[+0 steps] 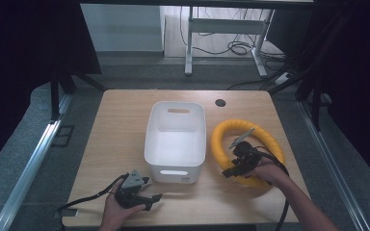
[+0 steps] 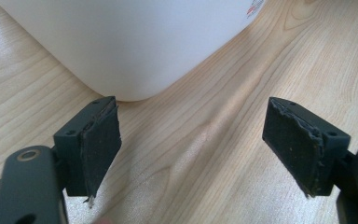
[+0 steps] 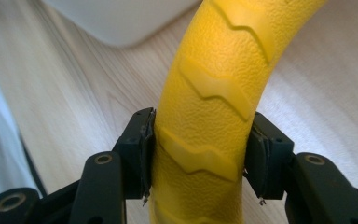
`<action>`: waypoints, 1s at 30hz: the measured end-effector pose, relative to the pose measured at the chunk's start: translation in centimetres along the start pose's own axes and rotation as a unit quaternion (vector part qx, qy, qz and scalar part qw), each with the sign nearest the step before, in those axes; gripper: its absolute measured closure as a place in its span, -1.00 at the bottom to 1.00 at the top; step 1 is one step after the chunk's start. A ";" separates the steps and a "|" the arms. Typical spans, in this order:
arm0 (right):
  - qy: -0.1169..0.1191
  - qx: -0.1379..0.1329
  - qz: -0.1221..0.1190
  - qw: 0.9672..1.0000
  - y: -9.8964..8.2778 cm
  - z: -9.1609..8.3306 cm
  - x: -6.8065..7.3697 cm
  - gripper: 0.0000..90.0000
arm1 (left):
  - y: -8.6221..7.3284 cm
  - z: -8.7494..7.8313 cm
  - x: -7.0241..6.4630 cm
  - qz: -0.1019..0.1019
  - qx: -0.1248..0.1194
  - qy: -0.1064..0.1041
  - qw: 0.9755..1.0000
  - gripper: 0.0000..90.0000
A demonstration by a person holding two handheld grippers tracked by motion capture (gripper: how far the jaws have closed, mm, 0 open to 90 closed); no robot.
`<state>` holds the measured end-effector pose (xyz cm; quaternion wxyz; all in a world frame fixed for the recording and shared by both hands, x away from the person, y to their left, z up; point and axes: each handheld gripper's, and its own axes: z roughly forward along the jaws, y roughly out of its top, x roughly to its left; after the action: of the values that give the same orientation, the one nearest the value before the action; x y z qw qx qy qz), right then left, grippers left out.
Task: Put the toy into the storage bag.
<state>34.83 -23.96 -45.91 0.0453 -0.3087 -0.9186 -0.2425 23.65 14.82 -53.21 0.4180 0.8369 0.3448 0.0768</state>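
Here a yellow ring (image 1: 247,152) lies flat on the wooden tabletop (image 1: 120,125), just right of an empty white bin (image 1: 176,140). The right hand-held gripper (image 3: 199,154) has both jaws pressed against the near arc of the ring, one on each side of its ribbed tube. The left hand-held gripper (image 2: 193,149) sits near the bin's front corner, jaws wide apart and holding nothing.

Being a ring, it has no clear long axis; its hole faces up, and the gripped stretch runs away from the right gripper. Lifted from one side, the ring would likely sag or swing, and could twist loose. It also looks about as wide as the bin's opening, so it could catch on the rim.
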 end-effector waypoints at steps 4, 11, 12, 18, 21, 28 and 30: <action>0.012 -0.026 0.006 1.000 -0.1 -1.2 -0.5 0.08 | 0.0 0.0 0.0 0.000 0.000 0.000 1.000 -0.57; 0.029 -0.075 0.018 0.997 -0.4 -3.7 -1.5 0.09 | 0.0 0.0 0.0 0.000 -0.001 -0.002 1.000 -0.57; 0.029 -0.075 0.018 0.997 -0.4 -3.7 -1.5 0.09 | 0.0 0.0 0.0 0.000 -0.001 -0.002 1.000 -0.57; 0.042 -0.113 0.024 0.992 -0.8 -5.1 -2.3 0.09 | 0.1 -0.1 0.0 -0.001 -0.003 -0.004 1.000 -0.57; 0.044 -0.120 0.026 0.991 -0.9 -5.4 -2.5 0.09 | 0.0 0.0 0.0 -0.001 -0.003 -0.004 1.000 -0.57; 0.041 -0.130 0.027 0.990 -1.0 -6.0 -2.6 0.09 | 0.1 -0.1 0.0 -0.001 -0.003 -0.004 1.000 -0.57; 0.032 -0.138 0.028 0.990 -1.1 -6.4 -2.5 0.09 | 0.0 -0.1 0.0 -0.001 -0.003 -0.003 1.000 -0.57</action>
<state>35.81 -29.15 -41.31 0.0389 -0.3300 -0.8654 -0.3751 23.66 14.85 -53.14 0.4215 0.8358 0.3439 0.0745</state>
